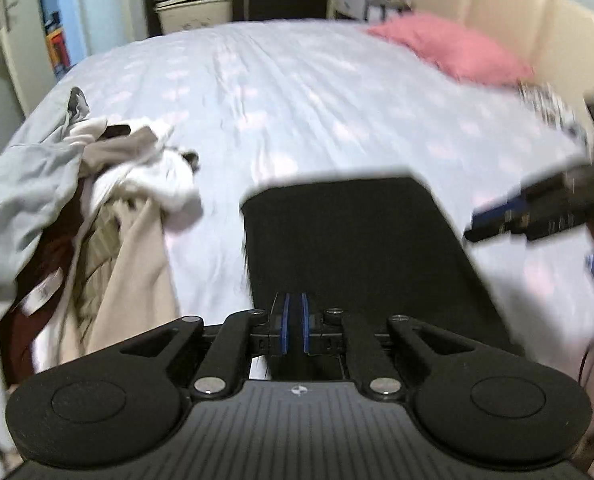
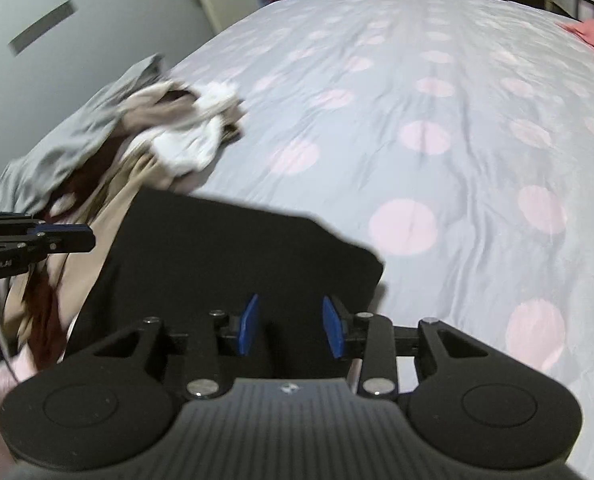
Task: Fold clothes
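A black garment (image 1: 357, 248), folded flat into a rough rectangle, lies on the bed in front of both grippers. My left gripper (image 1: 295, 322) hangs over its near edge, blue pads together with nothing between them. In the right wrist view the left gripper (image 2: 91, 238) comes in from the left, shut and empty, beside the black garment (image 2: 225, 264). My right gripper (image 2: 293, 326) stands open over the garment's near part, pads apart and not pressing on cloth. From the left wrist view the right gripper (image 1: 471, 228) is a blur at the garment's right edge.
A heap of unfolded clothes (image 1: 97, 200), grey, beige, white and dark red, lies left of the black garment; the same heap (image 2: 137, 140) shows in the right wrist view. The bed sheet (image 2: 437, 120) is pale blue with pink dots. A pink pillow (image 1: 457, 48) lies by the beige headboard (image 1: 517, 12).
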{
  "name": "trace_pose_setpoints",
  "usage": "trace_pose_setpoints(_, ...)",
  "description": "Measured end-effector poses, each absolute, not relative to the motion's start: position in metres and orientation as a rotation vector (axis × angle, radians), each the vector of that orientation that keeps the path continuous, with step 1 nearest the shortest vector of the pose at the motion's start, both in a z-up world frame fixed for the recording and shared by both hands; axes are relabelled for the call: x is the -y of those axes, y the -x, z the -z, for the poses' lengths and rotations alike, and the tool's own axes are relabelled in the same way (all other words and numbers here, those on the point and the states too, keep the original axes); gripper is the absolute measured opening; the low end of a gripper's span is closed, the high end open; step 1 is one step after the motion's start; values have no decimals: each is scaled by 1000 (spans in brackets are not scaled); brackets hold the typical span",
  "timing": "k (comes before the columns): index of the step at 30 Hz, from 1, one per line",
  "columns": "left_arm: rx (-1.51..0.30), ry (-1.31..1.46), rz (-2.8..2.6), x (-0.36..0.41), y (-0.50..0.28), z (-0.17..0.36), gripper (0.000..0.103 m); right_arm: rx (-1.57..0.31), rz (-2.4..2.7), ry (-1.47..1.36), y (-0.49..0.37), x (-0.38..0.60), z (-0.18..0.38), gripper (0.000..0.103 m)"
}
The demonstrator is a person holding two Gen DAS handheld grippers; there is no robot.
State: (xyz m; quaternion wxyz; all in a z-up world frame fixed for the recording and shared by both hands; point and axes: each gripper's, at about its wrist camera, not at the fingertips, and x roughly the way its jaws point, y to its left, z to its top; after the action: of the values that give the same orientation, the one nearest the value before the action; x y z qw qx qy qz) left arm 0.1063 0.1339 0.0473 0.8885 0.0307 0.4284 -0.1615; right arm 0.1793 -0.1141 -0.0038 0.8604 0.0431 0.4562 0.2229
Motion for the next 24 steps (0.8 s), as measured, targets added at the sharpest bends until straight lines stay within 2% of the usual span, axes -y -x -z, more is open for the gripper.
trace_pose_setpoints(6, -904, -12, 313, -122, -168, -35, 4, -989, -436, -82, -215, 98, 20, 41)
trace_pose_setpoints(14, -1044, -14, 233, -121, -203, 14, 2, -1046, -440, -140, -242, 93, 59, 42)
trace_pose_setpoints(22, -1071, -49, 208, -118, -211, 31, 2, -946, -399, -140, -223, 92, 57, 42)
trace_pose_setpoints(23, -1061, -62, 211, -116, -209, 29, 2, -914, -385, -147, -213, 94, 52, 43)
trace_pose_setpoints(24, -1045, -74, 217, -115, -206, 27, 2, -882, -376, -166, -202, 98, 47, 49)
